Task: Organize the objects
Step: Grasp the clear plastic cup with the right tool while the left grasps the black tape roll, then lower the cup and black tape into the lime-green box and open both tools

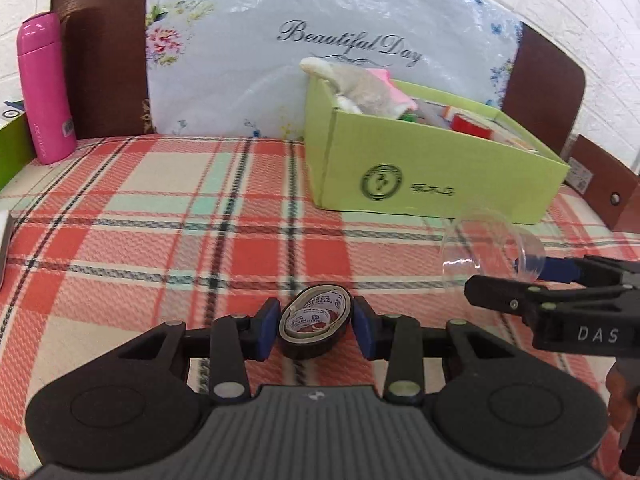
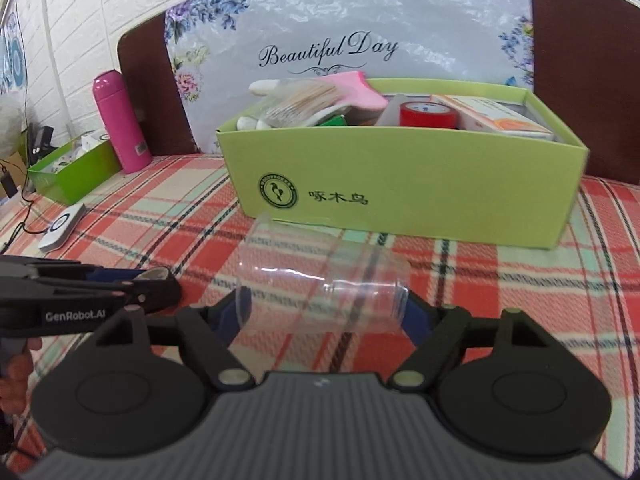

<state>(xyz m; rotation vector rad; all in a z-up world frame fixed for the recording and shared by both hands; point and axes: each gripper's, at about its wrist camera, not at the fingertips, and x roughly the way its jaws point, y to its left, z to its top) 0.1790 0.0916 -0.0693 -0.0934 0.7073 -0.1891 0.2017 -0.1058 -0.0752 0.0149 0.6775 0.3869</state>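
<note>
My left gripper (image 1: 316, 320) is shut on a black tape roll (image 1: 310, 344), one blue pad on each side of it, just above the plaid cloth. A clear plastic cup (image 2: 324, 280) lies on its side between the fingers of my right gripper (image 2: 322, 314), rim against the left pad, base against the right one. In the left wrist view the cup (image 1: 492, 248) and the right gripper (image 1: 504, 276) are at the right. The left gripper (image 2: 152, 280) shows at the left of the right wrist view. Behind stands the open light green box (image 2: 400, 184), holding gloves, a red tape roll (image 2: 424, 114) and packets.
A pink bottle (image 1: 44, 88) stands at the back left beside a second green box (image 2: 76, 168). A white device (image 2: 64, 228) lies on the cloth at the left. A dark brown headboard (image 1: 104, 60) and a floral plastic-wrapped bundle (image 1: 320, 40) close off the back.
</note>
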